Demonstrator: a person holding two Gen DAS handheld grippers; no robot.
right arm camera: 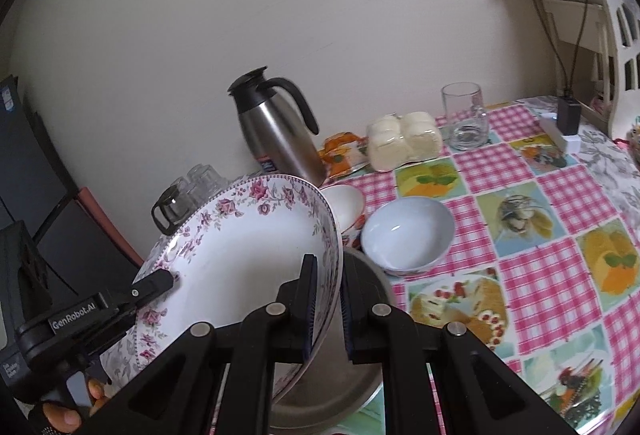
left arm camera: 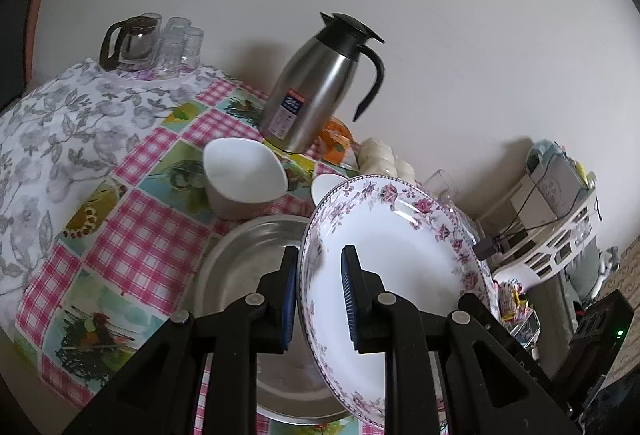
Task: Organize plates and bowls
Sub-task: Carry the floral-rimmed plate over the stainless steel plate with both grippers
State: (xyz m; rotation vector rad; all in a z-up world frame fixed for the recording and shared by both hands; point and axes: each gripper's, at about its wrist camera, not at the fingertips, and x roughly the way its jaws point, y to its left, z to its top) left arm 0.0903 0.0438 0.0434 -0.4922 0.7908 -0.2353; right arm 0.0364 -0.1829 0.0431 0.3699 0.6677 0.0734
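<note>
A large white plate with a pink floral rim (left arm camera: 392, 255) (right arm camera: 240, 255) hangs tilted above a steel basin (left arm camera: 248, 267) (right arm camera: 364, 363). My left gripper (left arm camera: 320, 255) is shut on one side of its rim. My right gripper (right arm camera: 329, 261) is shut on the opposite side. In the right wrist view the left gripper (right arm camera: 168, 278) shows clamped on the plate's far rim, with a hand below it. A white bowl (left arm camera: 244, 171) (right arm camera: 408, 231) and a smaller white bowl (left arm camera: 324, 187) (right arm camera: 346, 205) stand on the checked tablecloth beyond the basin.
A steel thermos jug (left arm camera: 316, 87) (right arm camera: 276, 131) stands by the wall, with a pack of buns (right arm camera: 404, 139) and a glass mug (right arm camera: 466, 115) beside it. A glass pot and tumblers (left arm camera: 132, 43) sit at the table's far corner. A white rack (left arm camera: 560, 235) stands off the table's end.
</note>
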